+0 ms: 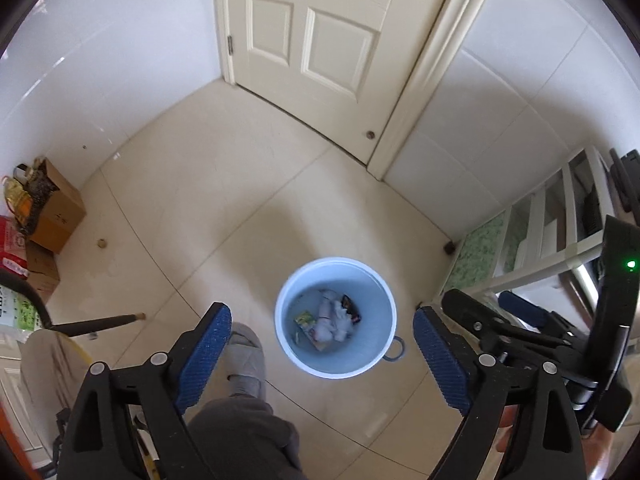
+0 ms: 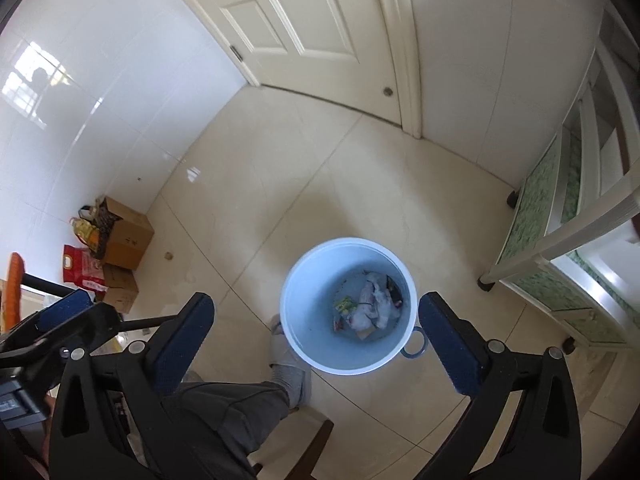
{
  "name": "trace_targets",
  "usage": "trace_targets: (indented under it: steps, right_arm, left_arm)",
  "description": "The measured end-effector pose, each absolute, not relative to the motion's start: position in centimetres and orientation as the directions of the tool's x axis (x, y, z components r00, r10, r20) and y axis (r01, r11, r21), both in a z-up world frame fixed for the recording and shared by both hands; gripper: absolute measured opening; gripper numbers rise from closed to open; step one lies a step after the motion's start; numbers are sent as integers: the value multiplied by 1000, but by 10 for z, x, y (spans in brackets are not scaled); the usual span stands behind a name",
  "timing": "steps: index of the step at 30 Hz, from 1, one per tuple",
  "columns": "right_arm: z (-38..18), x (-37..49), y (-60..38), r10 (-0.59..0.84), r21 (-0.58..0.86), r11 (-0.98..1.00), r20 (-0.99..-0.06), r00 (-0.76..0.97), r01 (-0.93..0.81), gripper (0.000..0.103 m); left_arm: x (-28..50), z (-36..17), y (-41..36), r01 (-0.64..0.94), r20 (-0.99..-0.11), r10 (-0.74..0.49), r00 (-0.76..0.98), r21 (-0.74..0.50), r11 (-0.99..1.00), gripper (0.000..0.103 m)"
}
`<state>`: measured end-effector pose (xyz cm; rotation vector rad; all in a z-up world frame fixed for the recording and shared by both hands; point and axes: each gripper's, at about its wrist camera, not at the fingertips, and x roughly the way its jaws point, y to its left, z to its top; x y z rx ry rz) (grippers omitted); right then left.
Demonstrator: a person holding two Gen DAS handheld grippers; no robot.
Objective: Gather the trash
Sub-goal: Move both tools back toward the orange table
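Note:
A pale blue round bin stands on the tiled floor below both grippers. Inside it lie crumpled white tissue, a yellow-green wrapper and a dark wrapper. My left gripper hangs high above the bin, jaws wide open, nothing between the blue pads. My right gripper is likewise open and empty above the bin. The right gripper also shows in the left wrist view, and the left gripper in the right wrist view.
A person's grey trouser leg and grey slipper stand just left of the bin. Cardboard boxes and bags sit at the left wall. A white shelf unit is on the right. A cream door is ahead.

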<state>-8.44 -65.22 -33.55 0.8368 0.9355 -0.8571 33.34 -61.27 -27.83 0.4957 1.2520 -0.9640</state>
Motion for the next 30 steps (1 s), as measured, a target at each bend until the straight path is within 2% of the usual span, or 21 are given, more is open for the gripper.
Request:
trace_targets:
  steps: [7,15,22,30]
  right_arm:
    - [-276,-77,-621,-316,233,453,-861,399,861,103]
    - [-180,-47,-563,-399,245,564,-755,520,788,103]
    - [-121,-5,-510,-401,237,677,-676,619,697,103]
    - [-84,46,-441,-339,214,801,-609,717,560,103]
  left_arm:
    - [315,-218,-550,811,-905,-416,89,-177,558,89]
    - [318,-135,-439,781,-825,-530,196,-195,593,92]
    - [300,-74,-344,736,-735,-574,360,-154,659,96]
    - [272,-21,-232,640,-640,-554,532,-124,758,101]
